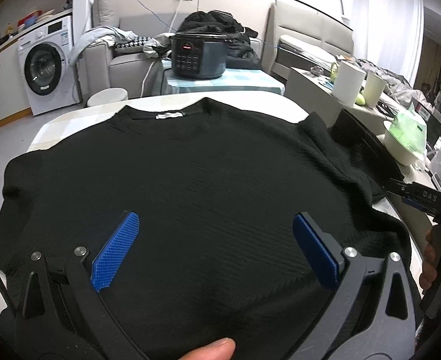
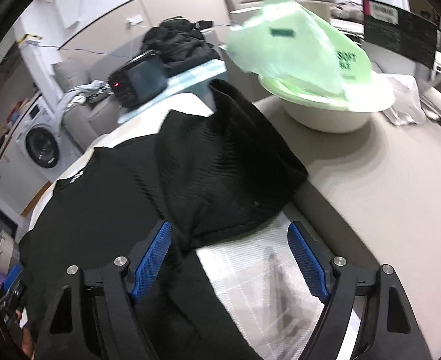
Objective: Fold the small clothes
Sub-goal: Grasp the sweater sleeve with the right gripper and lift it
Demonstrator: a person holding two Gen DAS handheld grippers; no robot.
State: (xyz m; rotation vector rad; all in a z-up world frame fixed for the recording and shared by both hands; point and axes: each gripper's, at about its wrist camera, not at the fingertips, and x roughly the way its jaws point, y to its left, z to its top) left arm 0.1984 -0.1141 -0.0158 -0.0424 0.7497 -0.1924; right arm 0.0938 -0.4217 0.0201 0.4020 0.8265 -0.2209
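A black knit top (image 1: 184, 168) lies spread flat on the white table (image 1: 79, 117), neck label at the far edge. My left gripper (image 1: 216, 225) hovers over the middle of its body, open, blue pads wide apart with nothing pinched. In the right wrist view the top's right sleeve (image 2: 226, 162) lies bunched and partly draped onto the beige counter (image 2: 385, 186). My right gripper (image 2: 229, 240) is open just short of the sleeve's near hem, its left pad (image 2: 153, 258) over black cloth, the right pad (image 2: 307, 261) over bare table. The right gripper's body also shows at the left wrist view's right edge (image 1: 421, 198).
A white bowl (image 2: 337, 114) holding a green plastic bag (image 2: 304, 42) stands on the counter just beyond the sleeve. Paper rolls (image 1: 349, 81) stand further back. A dark cooker (image 1: 198, 55) sits on a small table behind, a washing machine (image 1: 48, 60) at far left.
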